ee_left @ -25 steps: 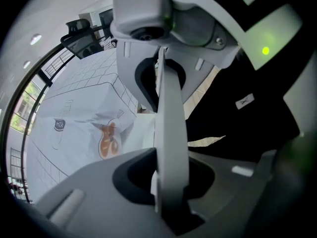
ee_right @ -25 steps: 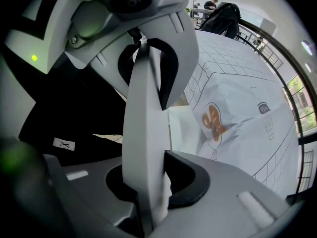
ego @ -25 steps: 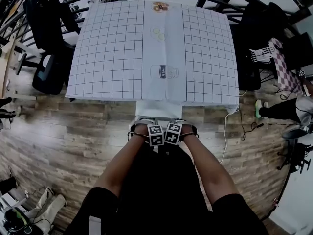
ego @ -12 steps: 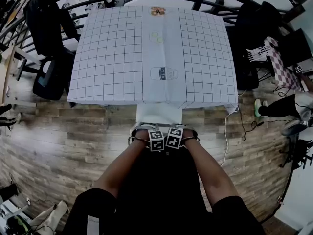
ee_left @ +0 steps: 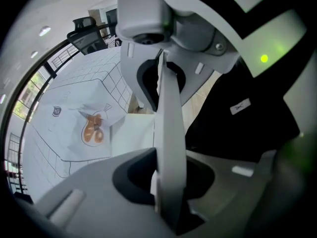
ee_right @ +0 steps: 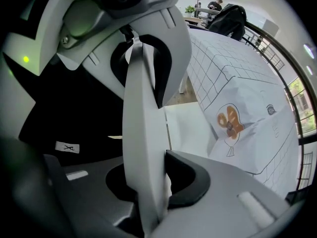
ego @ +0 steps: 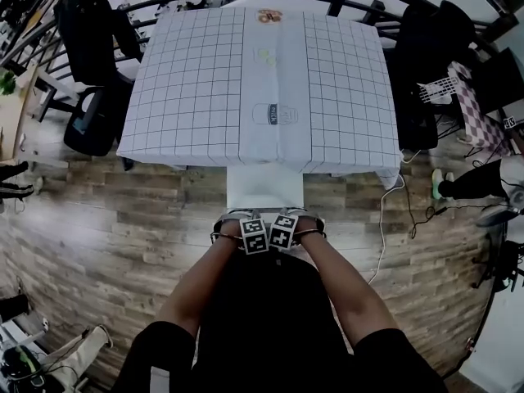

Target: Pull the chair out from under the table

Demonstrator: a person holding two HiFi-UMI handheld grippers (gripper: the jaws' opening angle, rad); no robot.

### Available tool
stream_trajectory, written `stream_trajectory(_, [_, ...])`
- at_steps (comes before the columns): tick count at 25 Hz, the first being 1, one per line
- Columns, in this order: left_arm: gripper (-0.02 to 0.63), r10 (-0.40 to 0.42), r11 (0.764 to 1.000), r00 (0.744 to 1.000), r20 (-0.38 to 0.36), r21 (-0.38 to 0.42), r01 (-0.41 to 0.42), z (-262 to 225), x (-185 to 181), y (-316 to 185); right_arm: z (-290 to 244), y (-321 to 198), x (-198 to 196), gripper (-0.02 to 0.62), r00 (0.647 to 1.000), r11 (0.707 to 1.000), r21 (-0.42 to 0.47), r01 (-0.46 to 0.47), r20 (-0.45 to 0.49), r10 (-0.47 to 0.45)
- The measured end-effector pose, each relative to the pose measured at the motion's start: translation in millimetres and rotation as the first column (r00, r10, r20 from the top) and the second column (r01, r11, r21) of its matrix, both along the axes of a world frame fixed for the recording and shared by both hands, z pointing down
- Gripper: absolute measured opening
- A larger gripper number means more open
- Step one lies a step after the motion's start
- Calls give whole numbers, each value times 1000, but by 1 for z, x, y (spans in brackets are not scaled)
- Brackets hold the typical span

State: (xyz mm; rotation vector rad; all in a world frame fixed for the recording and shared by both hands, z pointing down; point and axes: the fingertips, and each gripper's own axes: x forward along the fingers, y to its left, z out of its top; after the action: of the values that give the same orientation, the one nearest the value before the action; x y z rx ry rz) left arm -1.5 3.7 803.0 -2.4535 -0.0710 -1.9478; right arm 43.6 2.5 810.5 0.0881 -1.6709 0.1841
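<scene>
Left gripper [ego: 253,234] and right gripper [ego: 284,228] clamp their fingers [ee_left: 84,202] side by side on the chair's [ego: 264,188] thin white back rail [ee_left: 171,133], seat partly clear of the tabletop [ego: 196,97]; a leg snagging the plank floor [ego: 123,219] could tip the chair or pull the rail free.

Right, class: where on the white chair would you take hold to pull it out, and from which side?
Grip the top edge of the backrest, coming from above on the side away from the table. It is a thin upright panel that fits between jaws, and the seat reaches to the table's edge, leaving little else exposed.
</scene>
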Motion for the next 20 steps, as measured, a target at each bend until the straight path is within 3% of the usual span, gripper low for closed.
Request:
stream_trajectory(6, [81, -30, 1000, 1000, 7, -1, 30, -23, 6, 34, -21, 34, 7, 89, 999, 1000, -13, 18, 35, -18])
stream_trajectory(16, [84, -53, 998, 999, -1, -17, 53, -4, -10, 73, 0, 74, -9, 89, 999, 1000, 2, 4, 48, -4])
stream_trajectory(20, [86, -82, 996, 997, -4, 22, 82, 2, -3, 95, 7, 95, -2, 89, 999, 999, 28, 34, 37, -35])
